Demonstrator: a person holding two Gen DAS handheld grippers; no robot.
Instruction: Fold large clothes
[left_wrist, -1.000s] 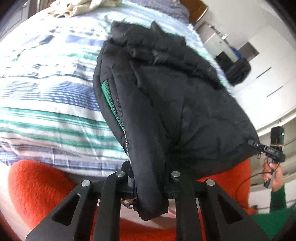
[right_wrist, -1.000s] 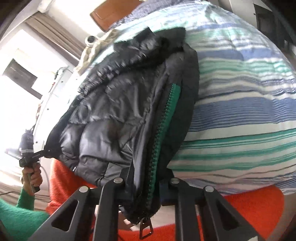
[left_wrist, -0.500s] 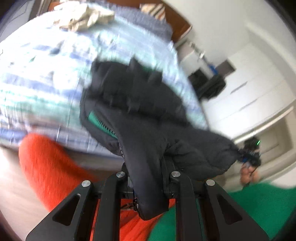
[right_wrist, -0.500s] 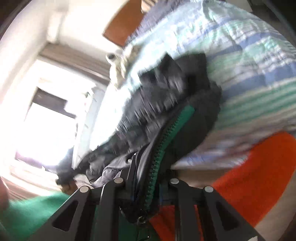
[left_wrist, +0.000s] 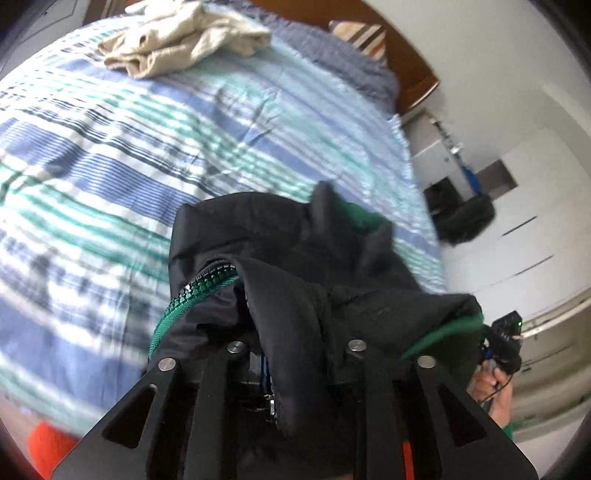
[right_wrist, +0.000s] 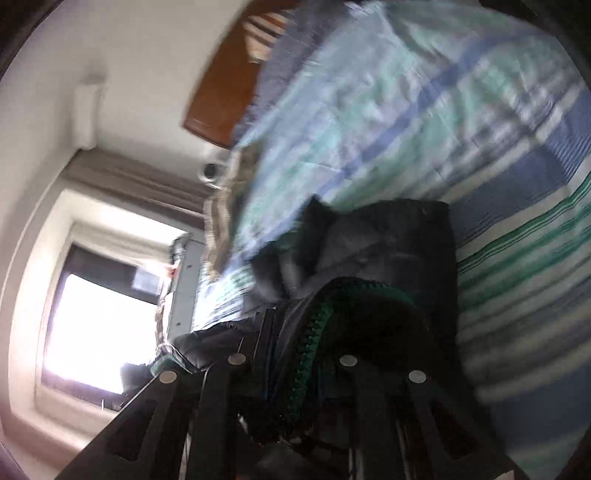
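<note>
The left gripper (left_wrist: 295, 373) points forward over the bed, its jaws clenched on a fold of the black padded jacket with a green zipper (left_wrist: 295, 266), which hangs bunched in front of it above the blue, white and green striped bedspread (left_wrist: 147, 140). The right gripper (right_wrist: 291, 384), rolled sideways, likewise grasps the jacket's zipper edge (right_wrist: 314, 332). A crumpled beige garment (left_wrist: 184, 37) lies near the brown wooden headboard (left_wrist: 413, 70). No readable writing shows.
</note>
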